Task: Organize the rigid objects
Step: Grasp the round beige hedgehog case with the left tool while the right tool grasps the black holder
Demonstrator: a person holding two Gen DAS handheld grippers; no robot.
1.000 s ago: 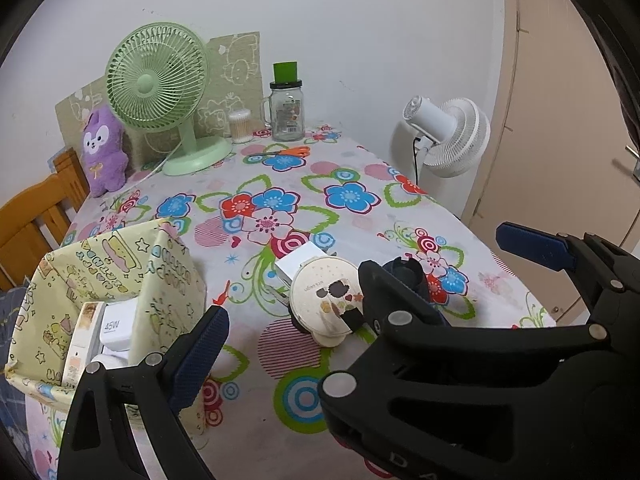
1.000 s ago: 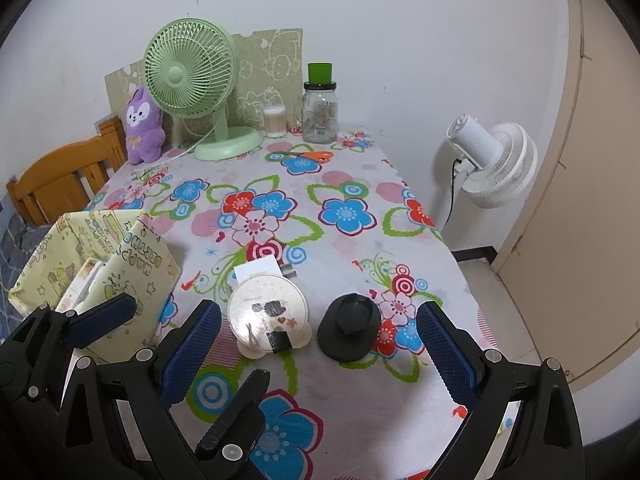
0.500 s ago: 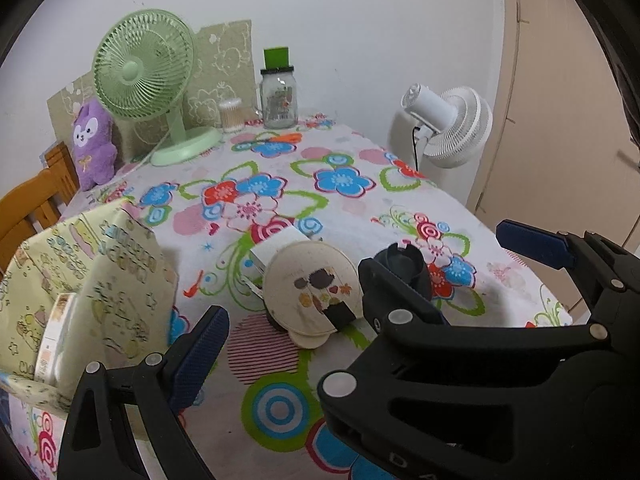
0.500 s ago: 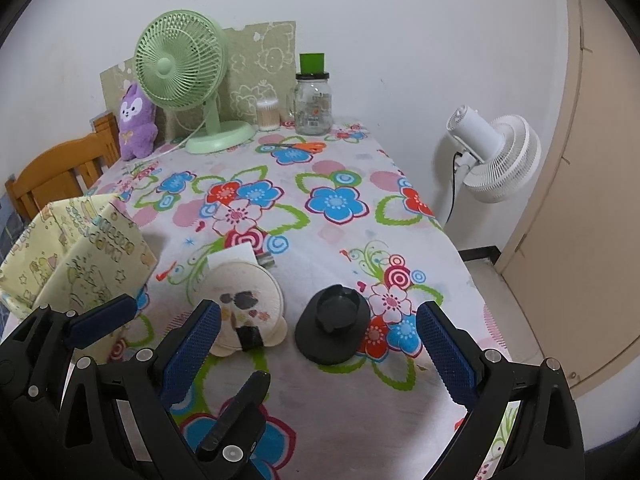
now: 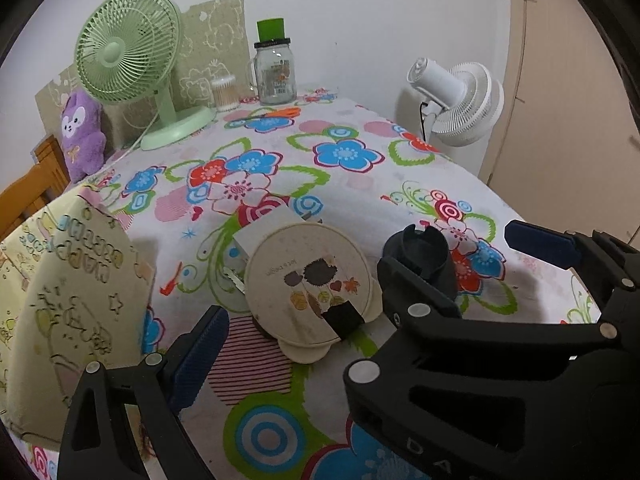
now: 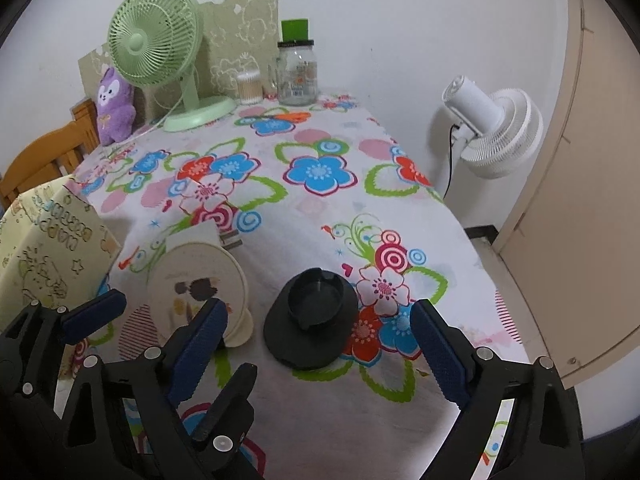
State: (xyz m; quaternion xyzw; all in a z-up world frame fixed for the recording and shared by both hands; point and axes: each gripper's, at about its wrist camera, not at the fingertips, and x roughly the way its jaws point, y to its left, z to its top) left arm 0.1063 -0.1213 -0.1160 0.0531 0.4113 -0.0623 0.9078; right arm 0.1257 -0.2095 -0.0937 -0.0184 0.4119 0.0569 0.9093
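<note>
Right gripper [image 6: 316, 350] wide, jaws closing, pads clear of the black round holder [image 6: 311, 317] sitting between them on the worktop [image 6: 320, 216]. Left gripper [image 6: 144, 316] open, empty. Round cream mirror [image 6: 196, 288] at 9 o'clock of the holder; patterned fabric bin [image 6: 48, 248] further out at 9.

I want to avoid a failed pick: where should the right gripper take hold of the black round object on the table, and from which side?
Probably by the raised cup in the middle of the black round object, coming down from above with one finger on each side. Its wide base lies flat on the tablecloth, giving little edge to pinch, while the cup stands up with clear walls. The right gripper, its jaws now closing with nothing between them, already points that way.
</note>
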